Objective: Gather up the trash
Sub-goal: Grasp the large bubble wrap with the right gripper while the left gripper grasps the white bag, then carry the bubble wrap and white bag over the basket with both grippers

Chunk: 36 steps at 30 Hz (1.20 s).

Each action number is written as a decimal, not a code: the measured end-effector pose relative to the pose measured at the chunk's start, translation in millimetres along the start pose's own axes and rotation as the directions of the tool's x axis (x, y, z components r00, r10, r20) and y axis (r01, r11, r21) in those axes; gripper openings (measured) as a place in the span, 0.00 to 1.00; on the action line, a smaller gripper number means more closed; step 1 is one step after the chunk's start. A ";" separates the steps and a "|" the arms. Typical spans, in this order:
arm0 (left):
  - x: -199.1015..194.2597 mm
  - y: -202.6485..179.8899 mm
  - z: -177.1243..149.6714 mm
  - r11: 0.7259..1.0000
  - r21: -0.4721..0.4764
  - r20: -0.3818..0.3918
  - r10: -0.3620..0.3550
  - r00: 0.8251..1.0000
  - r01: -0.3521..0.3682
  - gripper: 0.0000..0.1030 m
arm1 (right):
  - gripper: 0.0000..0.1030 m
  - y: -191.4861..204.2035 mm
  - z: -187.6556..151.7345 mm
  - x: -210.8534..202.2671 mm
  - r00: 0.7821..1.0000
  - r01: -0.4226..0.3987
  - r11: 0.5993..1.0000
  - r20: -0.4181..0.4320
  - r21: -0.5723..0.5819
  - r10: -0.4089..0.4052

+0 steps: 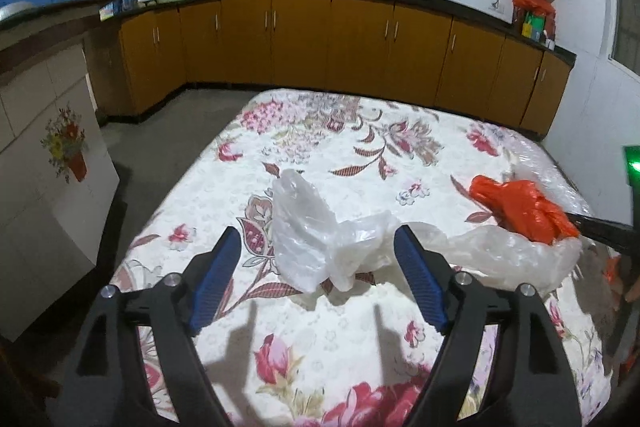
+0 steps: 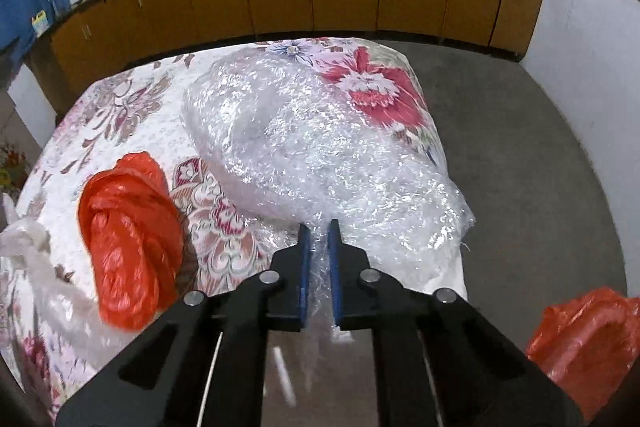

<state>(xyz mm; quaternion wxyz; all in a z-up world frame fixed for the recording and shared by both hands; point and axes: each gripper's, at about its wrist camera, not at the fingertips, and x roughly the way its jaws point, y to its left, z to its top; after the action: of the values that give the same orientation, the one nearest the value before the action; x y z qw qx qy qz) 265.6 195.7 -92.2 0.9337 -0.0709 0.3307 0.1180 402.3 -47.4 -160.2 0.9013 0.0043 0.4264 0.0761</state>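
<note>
While the right claw (image 2: 318,239) stands clamped on the near edge of a sheet of bubble wrap (image 2: 320,139), the left claw (image 1: 318,251) hangs with its jaws wide apart and nothing between its pads. All the trash lies on a bed (image 1: 360,155) with a flowered cover. A crumpled clear bag (image 1: 308,227) sits just ahead of the left claw, roughly centred between its fingers, its long axis running up and away from the claw toward the far cupboards (image 1: 300,35). That alignment is what the coming move appears to turn on: the left claw is the nearer one and needs only to go forward and down to take the bag. An orange bag (image 2: 128,247) lies to the left of the right claw, beside the bubble wrap and apart from it; in the left view it sits well off to the right. A second orange bag (image 2: 588,343) shows at the lower right of the right view, cut off by the lens edge; whether it is the collecting sack cannot be told. How much bubble wrap overhangs the bed's corner is hidden behind the claw.
</note>
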 end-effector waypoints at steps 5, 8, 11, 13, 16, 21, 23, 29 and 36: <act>15.9 -3.3 -1.9 1.000 0.004 -0.041 0.001 0.999 -0.001 0.74 | 0.07 -8.0 -13.6 -23.3 0.999 -0.036 0.999 0.019 0.033 0.035; 26.4 -4.3 -3.0 1.000 0.007 -0.074 -0.010 0.997 0.011 0.63 | 0.07 -10.4 -19.4 -34.9 0.998 -0.058 0.997 0.026 0.047 0.057; 35.8 -8.4 -4.6 0.999 0.021 -0.107 -0.032 0.994 0.035 0.41 | 0.07 -10.9 -26.6 -46.1 0.997 -0.068 0.996 0.032 0.049 0.066; 38.0 -13.3 -5.9 0.997 0.042 -0.111 -0.056 0.992 0.061 0.21 | 0.07 -12.1 -30.2 -51.7 0.997 -0.073 0.996 0.035 0.057 0.071; 34.2 -19.1 -6.2 0.995 0.067 -0.095 -0.061 0.994 0.067 0.12 | 0.07 -15.5 -34.9 -62.1 0.996 -0.085 0.993 0.045 0.077 0.082; 14.0 -21.9 -3.6 0.995 0.075 -0.059 -0.059 0.997 0.063 0.11 | 0.07 -19.5 -41.7 -92.2 0.990 -0.120 0.988 0.092 0.101 0.111; 1.4 -23.3 -1.5 0.995 0.076 -0.038 -0.064 0.997 0.067 0.11 | 0.07 -21.9 -44.3 -105.0 0.986 -0.132 0.985 0.113 0.113 0.119; -42.1 -36.1 4.6 0.990 0.069 0.015 -0.121 0.992 0.120 0.11 | 0.07 -31.4 -55.6 -150.1 0.974 -0.162 0.974 0.186 0.159 0.132; -86.7 -75.3 5.6 0.964 0.101 0.039 -0.250 0.967 0.245 0.11 | 0.07 -52.1 -75.8 -194.8 0.961 -0.167 0.961 0.254 0.219 0.109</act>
<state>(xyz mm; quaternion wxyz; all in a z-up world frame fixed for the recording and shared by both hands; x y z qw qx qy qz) 223.8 109.4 -28.8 0.9515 -0.0642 0.3004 -0.0138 229.3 -130.7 -62.7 0.9315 0.1515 0.3194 0.0863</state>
